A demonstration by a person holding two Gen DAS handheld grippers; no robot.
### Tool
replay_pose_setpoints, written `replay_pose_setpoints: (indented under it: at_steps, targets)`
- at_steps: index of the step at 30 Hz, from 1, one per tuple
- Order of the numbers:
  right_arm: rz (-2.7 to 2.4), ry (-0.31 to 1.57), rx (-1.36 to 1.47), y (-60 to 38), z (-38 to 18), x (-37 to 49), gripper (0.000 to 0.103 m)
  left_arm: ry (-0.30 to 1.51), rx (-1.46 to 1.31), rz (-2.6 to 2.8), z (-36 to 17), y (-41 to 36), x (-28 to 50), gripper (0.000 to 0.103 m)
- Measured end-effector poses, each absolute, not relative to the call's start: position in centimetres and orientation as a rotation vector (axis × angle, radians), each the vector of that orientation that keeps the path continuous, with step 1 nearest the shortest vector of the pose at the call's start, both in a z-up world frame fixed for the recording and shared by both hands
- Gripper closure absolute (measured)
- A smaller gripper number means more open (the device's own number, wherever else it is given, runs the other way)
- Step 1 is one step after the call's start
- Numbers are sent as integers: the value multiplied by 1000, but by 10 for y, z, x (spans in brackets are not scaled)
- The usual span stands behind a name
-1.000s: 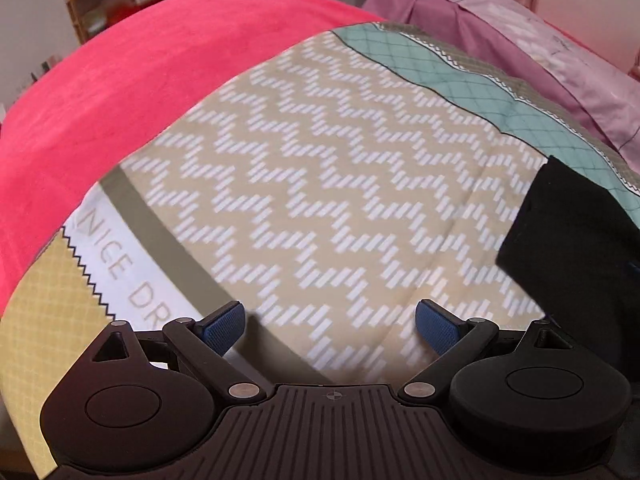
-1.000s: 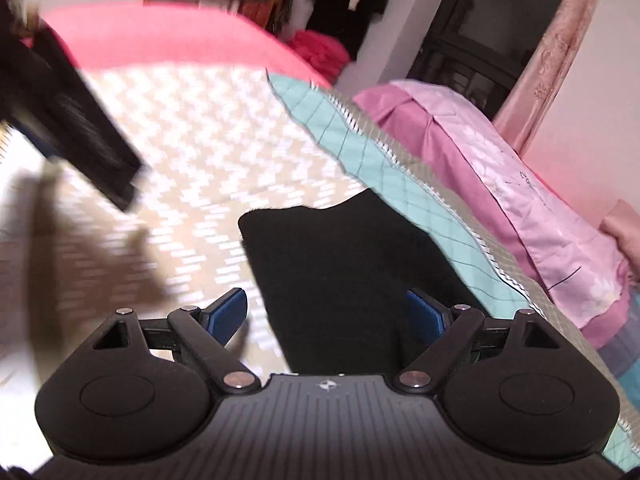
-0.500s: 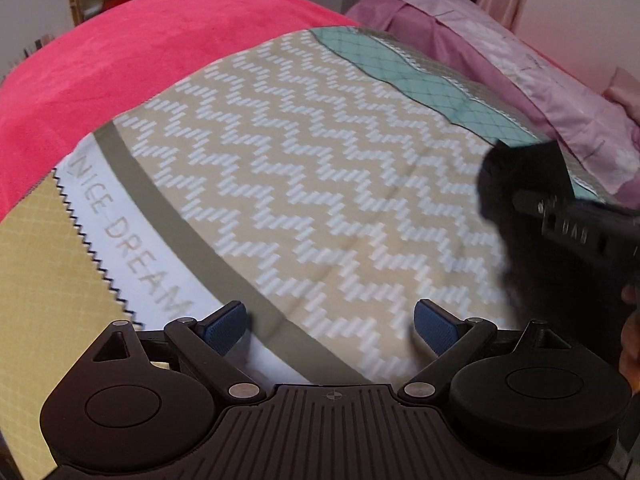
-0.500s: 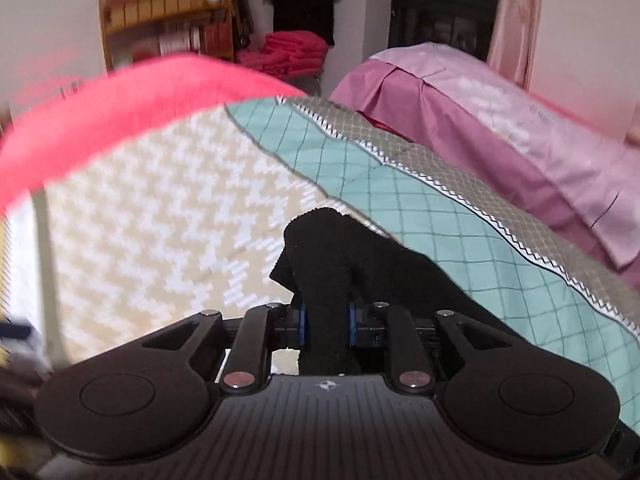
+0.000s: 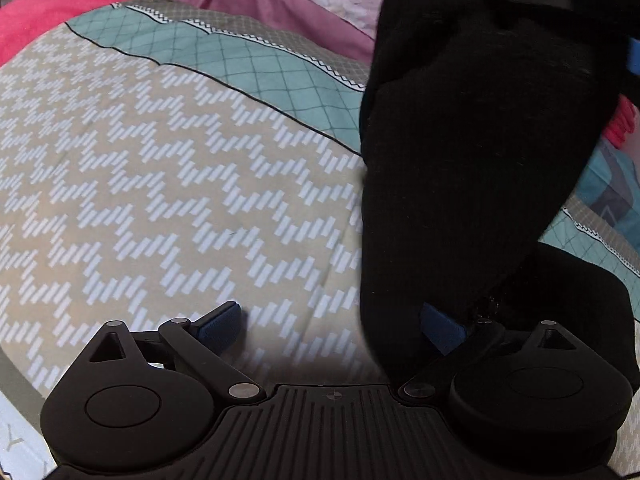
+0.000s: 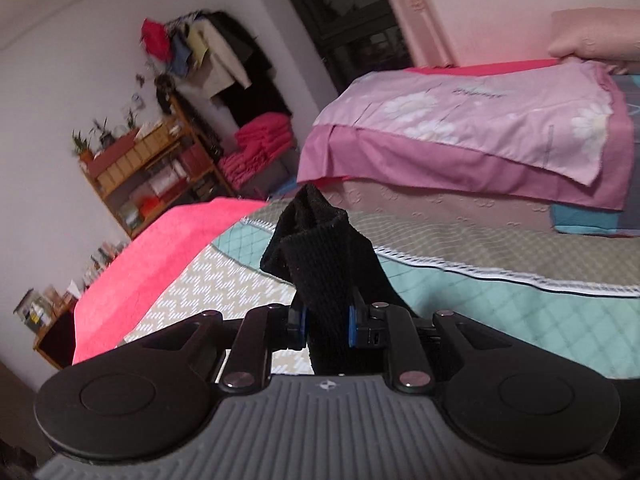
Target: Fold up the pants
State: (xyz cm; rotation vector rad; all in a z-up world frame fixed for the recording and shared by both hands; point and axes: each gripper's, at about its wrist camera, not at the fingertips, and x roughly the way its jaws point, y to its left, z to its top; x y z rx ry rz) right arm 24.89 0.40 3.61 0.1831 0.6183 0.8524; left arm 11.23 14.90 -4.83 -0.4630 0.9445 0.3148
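- The right tongs (image 6: 325, 326) are clamped on a bunched fold of the black pants (image 6: 320, 264); the blue pads (image 6: 351, 327) press the cloth from both sides, and a tuft of it stands up above the fingertips.
- From the left wrist view the pants (image 5: 472, 184) hang as a tall dark sheet on the right side, held up from above — their lower part spreads onto the bed in front of the left tongs' right finger.
- The left tongs (image 5: 332, 322) are spread wide and hold nothing. The left blue pad (image 5: 218, 326) sits over the bare quilt, and the right pad (image 5: 440, 328) lies just beside the hanging cloth; whether it touches I cannot tell.
- The quilt (image 5: 160, 184) under both tools has a beige field with white zigzag dashes, bordered by a teal diamond-stitched band (image 5: 256, 68) and a grey strip with white trim.
- A bright pink blanket (image 6: 160, 256) covers the far side of the bed, beyond the quilt.
- A second bed with a pink floral sheet (image 6: 472, 120) stands behind, well apart from the pants.
- A wooden shelf (image 6: 148, 168) with boxes and small plants stands against the wall, a stack of red folded cloth (image 6: 260, 148) just beside it, and clothes hang above.
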Motion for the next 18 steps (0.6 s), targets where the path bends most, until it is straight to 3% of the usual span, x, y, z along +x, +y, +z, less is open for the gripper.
replay_pose_setpoints:
  at_steps: [8, 15, 17, 18]
  targets:
    - [623, 536, 333, -146, 21, 238, 82, 924, -372, 23, -27, 106, 105, 0]
    - [378, 732, 453, -230, -84, 229, 81, 972, -352, -134, -30, 93, 108, 0]
    - [423, 701, 494, -237, -82, 227, 71, 946, -340, -164, -22, 97, 105, 0]
    - [431, 676, 521, -239, -79, 228, 49, 929, -336, -170, -16, 98, 104, 0]
